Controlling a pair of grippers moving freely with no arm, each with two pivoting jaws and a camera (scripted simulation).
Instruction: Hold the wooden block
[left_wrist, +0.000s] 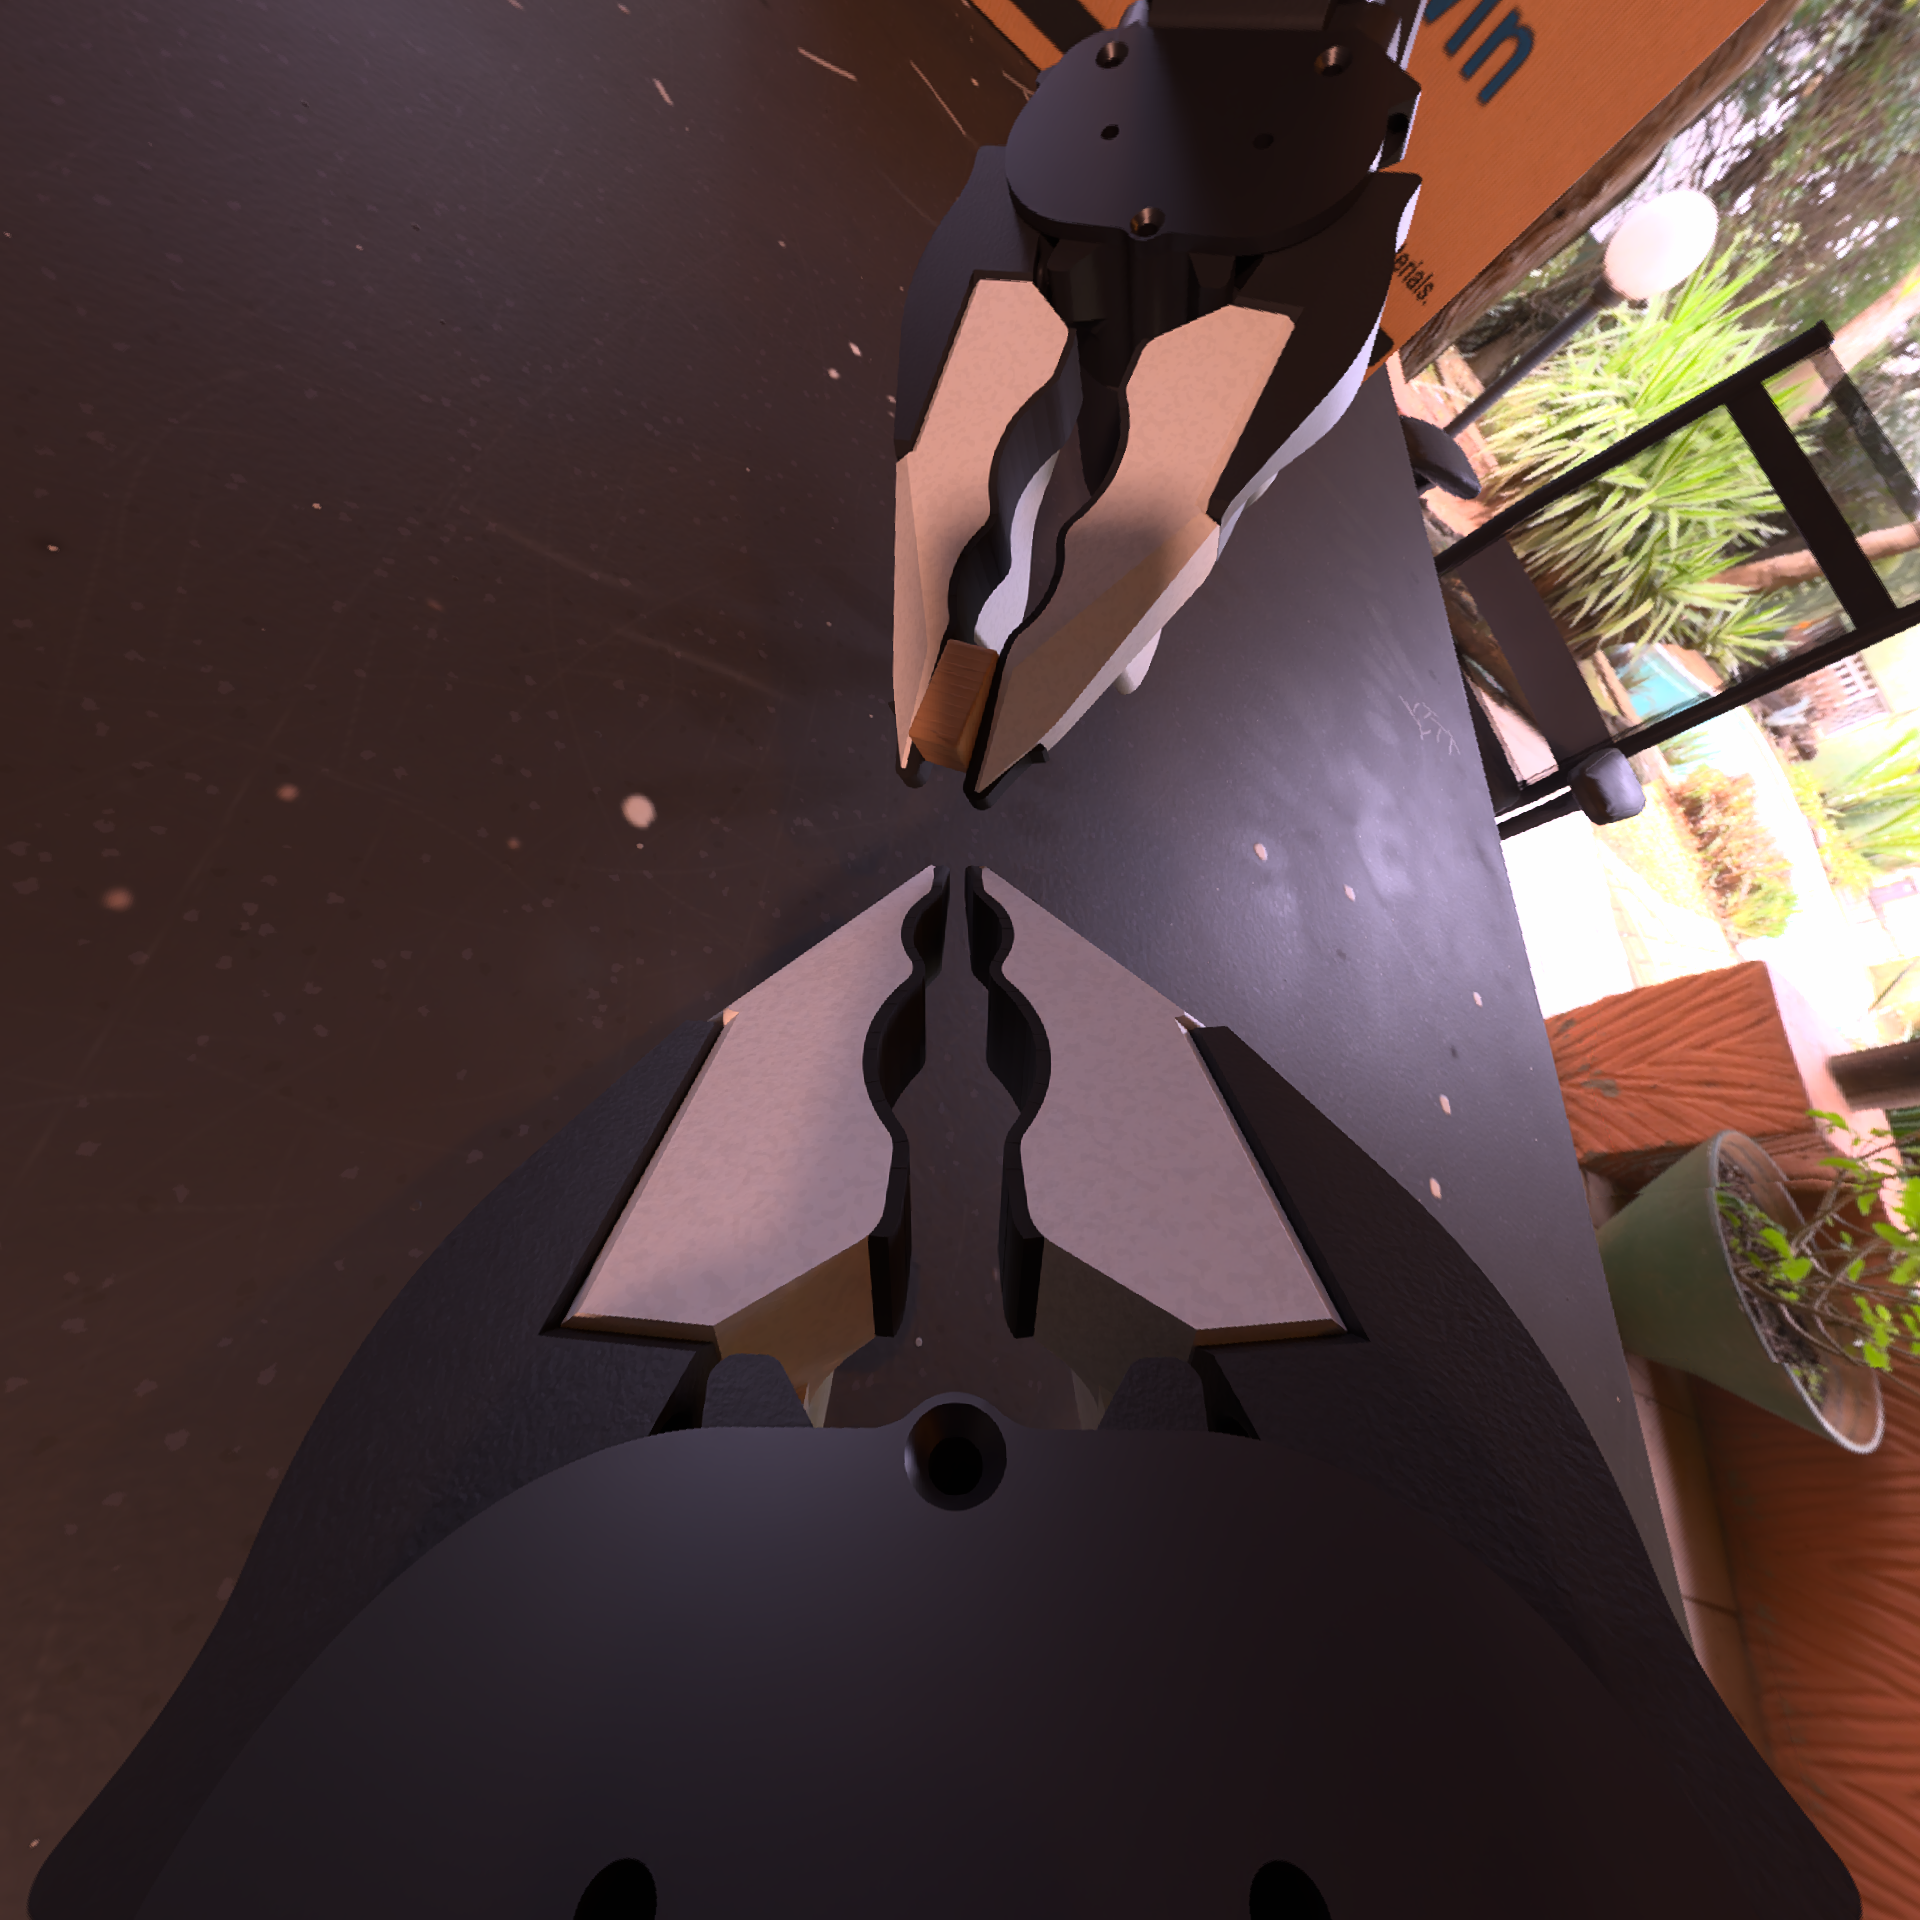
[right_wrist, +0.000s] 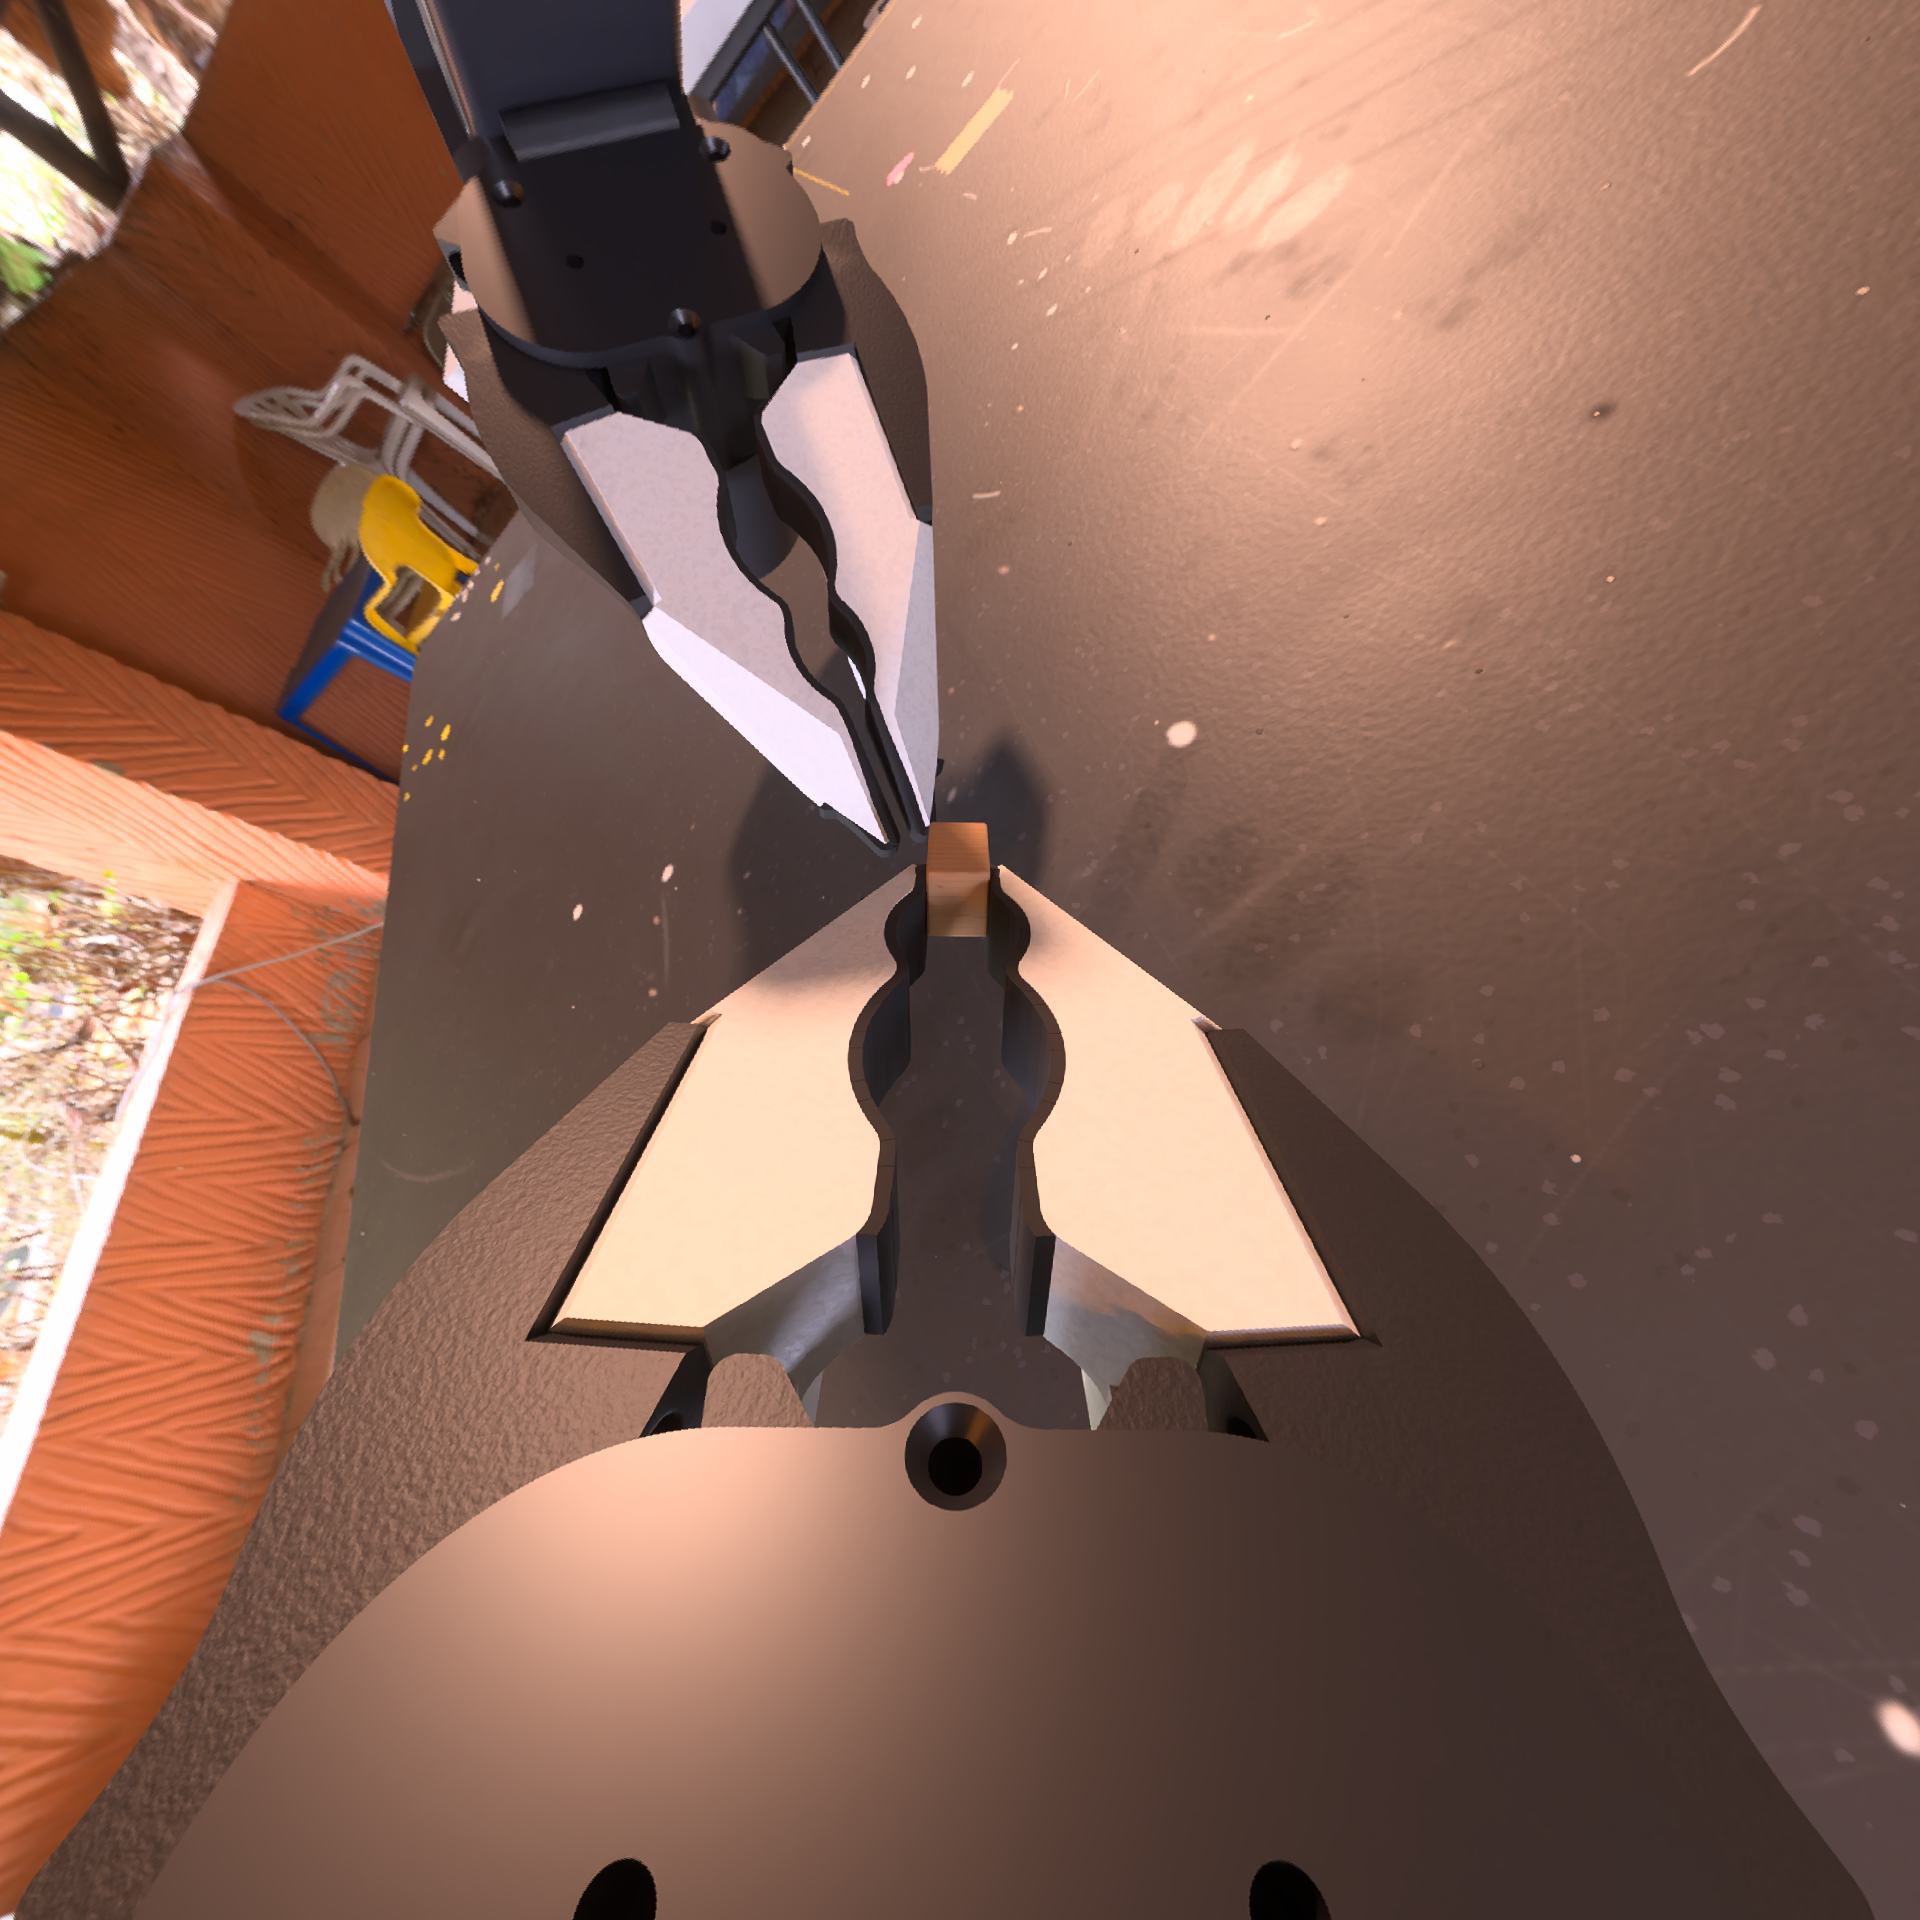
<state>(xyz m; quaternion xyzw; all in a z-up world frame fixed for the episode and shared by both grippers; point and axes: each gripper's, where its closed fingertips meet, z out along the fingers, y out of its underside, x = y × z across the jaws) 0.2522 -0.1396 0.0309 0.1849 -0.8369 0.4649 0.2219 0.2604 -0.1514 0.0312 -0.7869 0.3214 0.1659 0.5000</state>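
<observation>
Between the fingertips of the right hand-held gripper (right_wrist: 958, 883) sits the wooden block (right_wrist: 957, 878), a small tan cube pinched at the very tips, with both fingers pressed against its sides. The left wrist view shows the same grip from the opposite side: the wooden block (left_wrist: 948, 704) is clamped near the end of the far gripper's fingers, above the dark speckled worktop (left_wrist: 416, 623). Whether the block is lifted clear of the worktop or just touching it cannot be told. The left hand-held gripper (left_wrist: 957, 878) is closed on nothing, its tips nearly meeting, pointed at the block and just beside it. Judged from this, the grasp itself is made; what remains is only to keep it steady, since so shallow a fingertip hold could let the block slip.
</observation>
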